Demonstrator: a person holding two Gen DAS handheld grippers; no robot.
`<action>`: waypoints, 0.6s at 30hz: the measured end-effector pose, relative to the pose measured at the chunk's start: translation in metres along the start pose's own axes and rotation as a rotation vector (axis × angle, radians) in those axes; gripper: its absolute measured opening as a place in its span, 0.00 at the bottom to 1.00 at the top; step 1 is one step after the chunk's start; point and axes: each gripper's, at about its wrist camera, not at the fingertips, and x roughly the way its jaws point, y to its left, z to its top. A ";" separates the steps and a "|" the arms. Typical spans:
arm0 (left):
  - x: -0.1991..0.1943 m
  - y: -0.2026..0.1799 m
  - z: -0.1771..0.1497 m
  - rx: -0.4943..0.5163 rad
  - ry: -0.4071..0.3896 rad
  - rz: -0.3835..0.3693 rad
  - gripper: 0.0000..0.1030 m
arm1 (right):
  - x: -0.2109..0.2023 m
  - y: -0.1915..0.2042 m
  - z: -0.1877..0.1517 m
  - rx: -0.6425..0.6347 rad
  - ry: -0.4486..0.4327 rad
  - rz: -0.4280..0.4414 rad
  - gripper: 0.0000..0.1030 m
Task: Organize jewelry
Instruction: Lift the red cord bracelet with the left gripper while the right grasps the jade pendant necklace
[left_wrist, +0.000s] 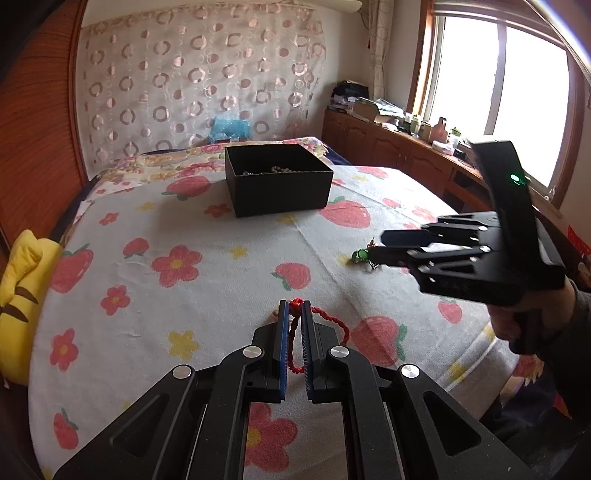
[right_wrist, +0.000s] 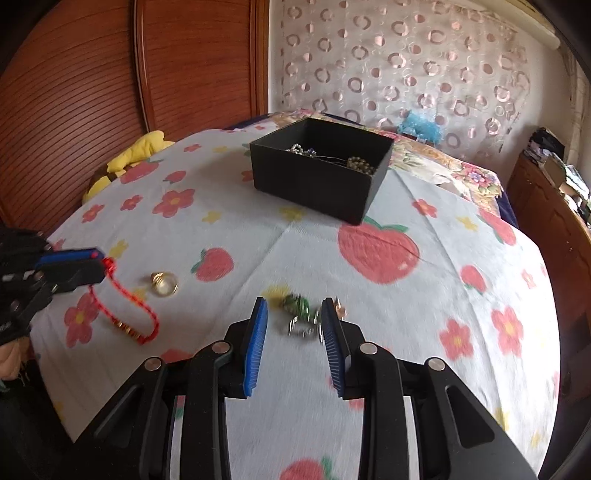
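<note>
Left gripper fingers pinching red cord bracelet, cord trailing onto bed. Right gripper fingers spread, blurred green jewelry between them on bedspread. Gold ring nearby. Black box beyond, holding beads.

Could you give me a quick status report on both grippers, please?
Left gripper shut on red cord bracelet. Right gripper open, green jewelry between its fingers, ungripped. Path to black box unobstructed.
</note>
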 end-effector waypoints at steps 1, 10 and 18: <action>0.000 0.000 0.000 -0.001 0.001 0.001 0.05 | 0.004 -0.001 0.002 -0.002 0.008 0.010 0.17; 0.002 0.002 -0.001 -0.005 0.003 0.001 0.05 | 0.019 -0.006 0.007 -0.023 0.059 0.000 0.13; 0.004 0.002 -0.002 -0.008 0.007 -0.001 0.05 | 0.021 -0.002 0.011 -0.068 0.087 0.006 0.13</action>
